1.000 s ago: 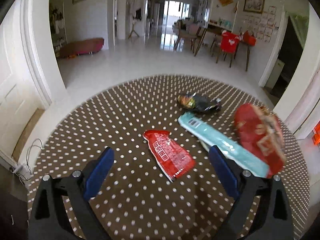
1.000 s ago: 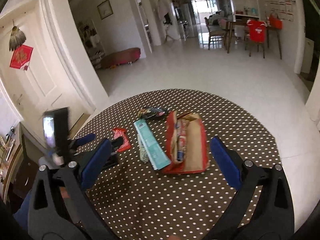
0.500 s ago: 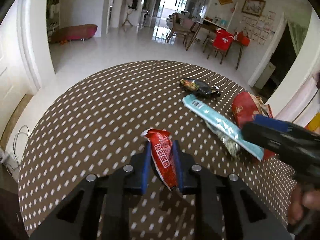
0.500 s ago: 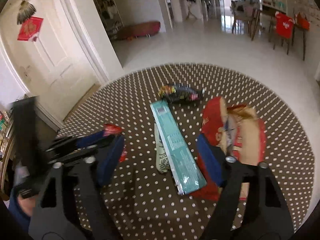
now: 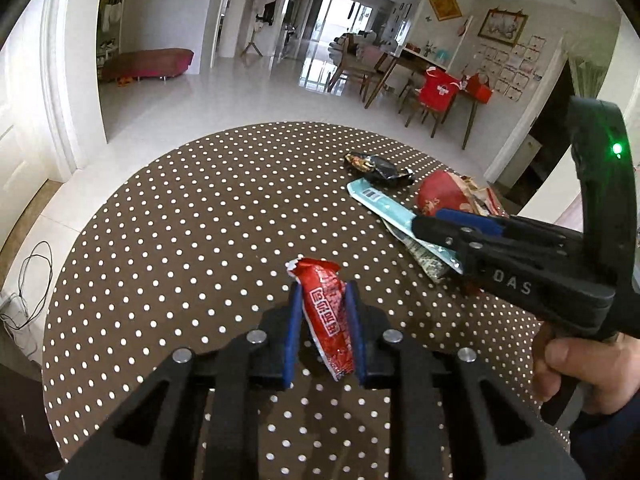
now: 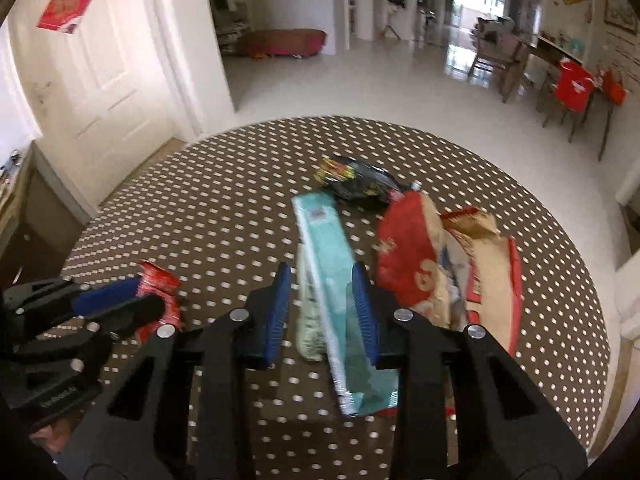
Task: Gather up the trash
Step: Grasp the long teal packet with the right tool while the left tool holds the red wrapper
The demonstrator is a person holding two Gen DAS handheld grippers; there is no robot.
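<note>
My left gripper (image 5: 324,300) is shut on a small red wrapper (image 5: 326,316), which stands pinched upright between the blue pads above the brown polka-dot table (image 5: 180,220). My right gripper (image 6: 320,284) straddles a long teal packet (image 6: 324,248) and its jaws are closing. The right pad touches the packet; a thin gap shows at the left pad. A pale crumpled wrapper (image 6: 308,332) lies under the packet. The red paper bag (image 6: 408,256) lies open just right of it, and a black snack wrapper (image 6: 356,180) lies beyond. The left gripper (image 6: 132,300) with the red wrapper (image 6: 158,280) shows at the left.
The right gripper (image 5: 436,220) crosses the left wrist view over the teal packet (image 5: 380,200), held by a hand (image 5: 576,368). The round table's edge curves close behind the trash. White tiled floor (image 5: 240,100), a door (image 6: 100,80) and dining chairs (image 5: 436,96) lie beyond.
The left gripper closed on the red wrapper and lifted it on edge. The right gripper dropped over the teal packet and its jaws narrowed around it.
</note>
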